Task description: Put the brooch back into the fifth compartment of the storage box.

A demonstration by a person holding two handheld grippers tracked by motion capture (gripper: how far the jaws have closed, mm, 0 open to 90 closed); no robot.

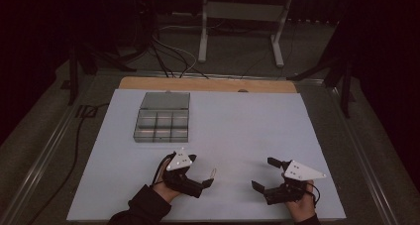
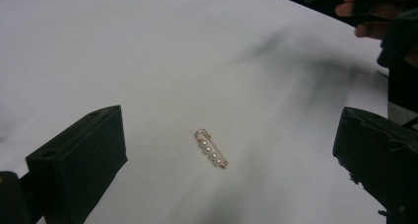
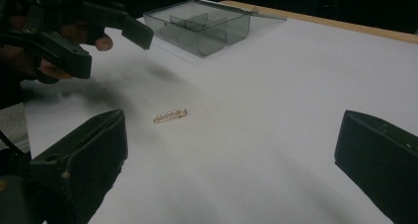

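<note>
A small gold pin with a row of pearls (image 2: 211, 149) lies flat on the white table sheet. In the high view the pin (image 1: 213, 173) sits between my two grippers near the front edge. My left gripper (image 1: 200, 170) is open, its tips just left of the pin, and nothing is held. Its own view has the wide-apart jaws (image 2: 229, 130) framing the pin. My right gripper (image 1: 264, 173) is open too, about a hand's width right of the pin. In the right gripper view the pin (image 3: 170, 115) lies ahead of the open right gripper (image 3: 234, 130), with the left gripper (image 3: 111, 49) beyond it.
A grey clear plastic compartment box (image 1: 162, 118) stands open at the back left of the sheet, lid folded back; its box wall (image 3: 202, 24) shows dividers inside. The white sheet (image 1: 247, 126) covers a wooden table. A person's fingers (image 2: 365, 12) hold the right gripper.
</note>
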